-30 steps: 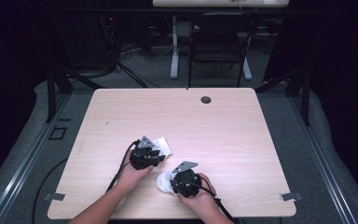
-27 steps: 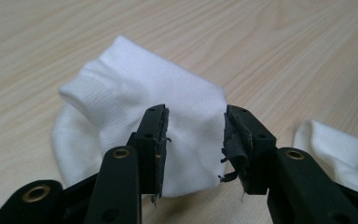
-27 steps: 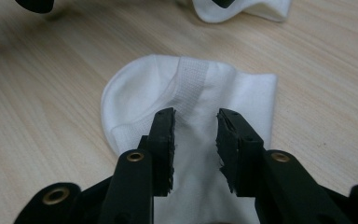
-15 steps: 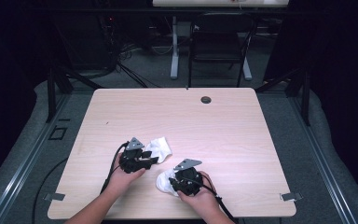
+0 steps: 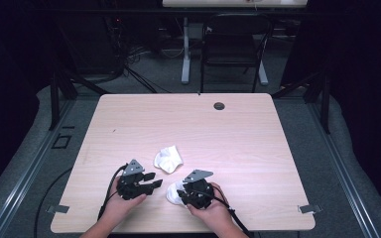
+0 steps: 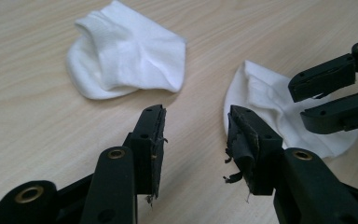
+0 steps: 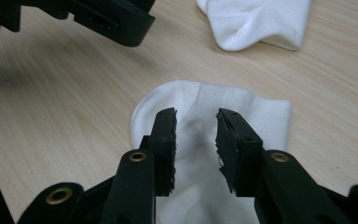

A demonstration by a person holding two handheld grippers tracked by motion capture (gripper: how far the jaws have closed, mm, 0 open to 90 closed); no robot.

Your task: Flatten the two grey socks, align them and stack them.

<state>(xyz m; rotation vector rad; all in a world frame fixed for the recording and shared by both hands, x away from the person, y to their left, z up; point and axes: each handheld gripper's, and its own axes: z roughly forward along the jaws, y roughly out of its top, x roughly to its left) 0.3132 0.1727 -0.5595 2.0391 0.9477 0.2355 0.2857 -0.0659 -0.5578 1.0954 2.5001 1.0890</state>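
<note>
- A white ankle sock (image 5: 168, 158) is lying crumpled and folded on the table, farther from the person.
- A second white sock (image 7: 214, 140) is lying flat, near the front edge, to its right.

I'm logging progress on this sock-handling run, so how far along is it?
Early, it seems. Done: two white socks lie apart on the table, neither folded nor paired. In hand: the right gripper hangs open over the near sock, gripping nothing; the left gripper, jaws apart and empty, sits short of the far sock. Left: probably gripping both socks and bringing them together.
</note>
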